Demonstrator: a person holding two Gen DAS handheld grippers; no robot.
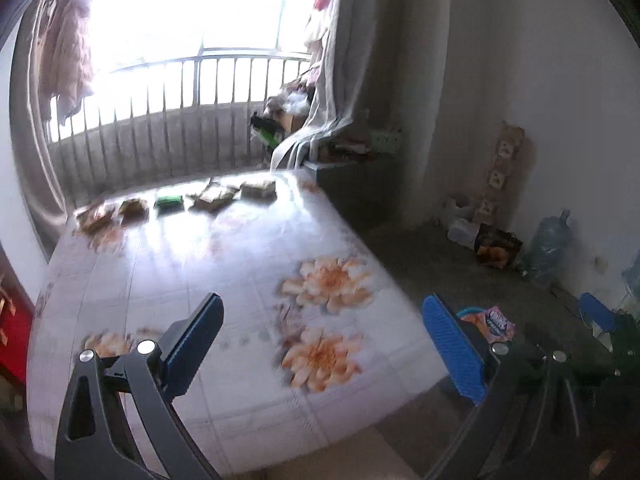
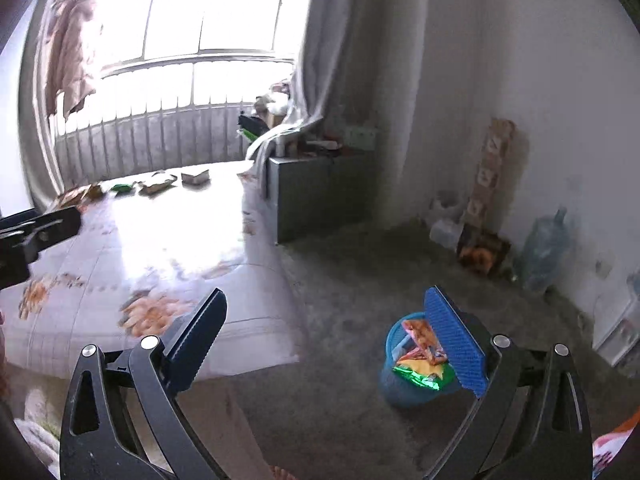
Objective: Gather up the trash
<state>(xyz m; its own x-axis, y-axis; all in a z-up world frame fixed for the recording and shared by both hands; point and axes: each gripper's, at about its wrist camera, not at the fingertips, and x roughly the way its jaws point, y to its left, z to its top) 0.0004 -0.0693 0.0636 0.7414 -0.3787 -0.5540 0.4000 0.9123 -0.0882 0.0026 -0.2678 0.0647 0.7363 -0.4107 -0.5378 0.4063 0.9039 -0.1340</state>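
A bed with a floral cover carries a row of wrappers along its far edge, near the window. On the floor beside the bed, a blue bin already holds several colourful wrappers. The left gripper and right gripper both have their jaws spread wide, holding nothing. The task looks partly done, with the far row left to collect.

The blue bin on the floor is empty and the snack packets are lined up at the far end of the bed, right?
Not quite. The blue bin isn't empty: the right wrist view shows colourful wrappers inside it. The rest is right: the snack packets lie in a row at the far end of the bed.
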